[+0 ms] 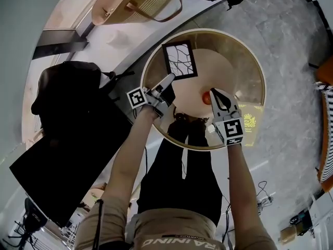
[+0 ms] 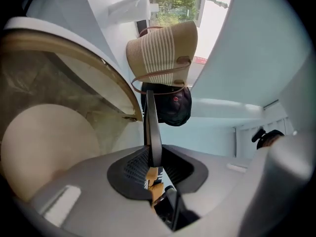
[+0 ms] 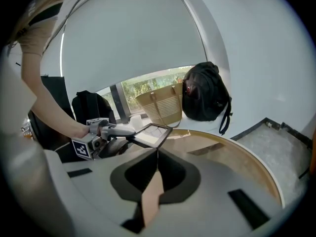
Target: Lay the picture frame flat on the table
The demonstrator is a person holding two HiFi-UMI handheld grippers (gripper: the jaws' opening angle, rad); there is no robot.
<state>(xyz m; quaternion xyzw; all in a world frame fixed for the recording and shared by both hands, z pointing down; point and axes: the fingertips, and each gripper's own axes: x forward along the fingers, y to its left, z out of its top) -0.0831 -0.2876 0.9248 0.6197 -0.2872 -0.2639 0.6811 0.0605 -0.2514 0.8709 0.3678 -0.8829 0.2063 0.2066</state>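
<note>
**Frame Being Held Over the Table by the Left Claw**

In the head view, the left claw (image 1: 167, 85) is being kept at the 9 o'clock side of the round table (image 1: 244, 56). Its jaws are being pinched on the near edge of the picture frame (image 1: 179, 60). The left gripper view bears this out: the frame is being seen edge-on between the two dark pads. From that claw the frame is being held out toward 1 o'clock. Its long axis is running roughly from 6 to 12 o'clock, and its patterned face is being turned up. In the right gripper view it is being shown nearly level above the table top. Whether any edge is already touching the wood cannot be told.

The coming move is being judged a short lowering by the left claw alone, since the top under the frame looks bare.

A small orange thing (image 1: 206, 97) is lying on the table at about 4 o'clock from the frame, apart from it. It is likely out of the way.

The right claw (image 1: 218, 97) is being held just beside that orange thing. Its jaws are pressed together on nothing, and it is the farther of the two from the frame.

Beyond the table, a straw bag (image 1: 140, 1) is sitting at 11 o'clock and a black backpack (image 3: 205, 98) at 12 o'clock, both well apart from the frame.
</note>
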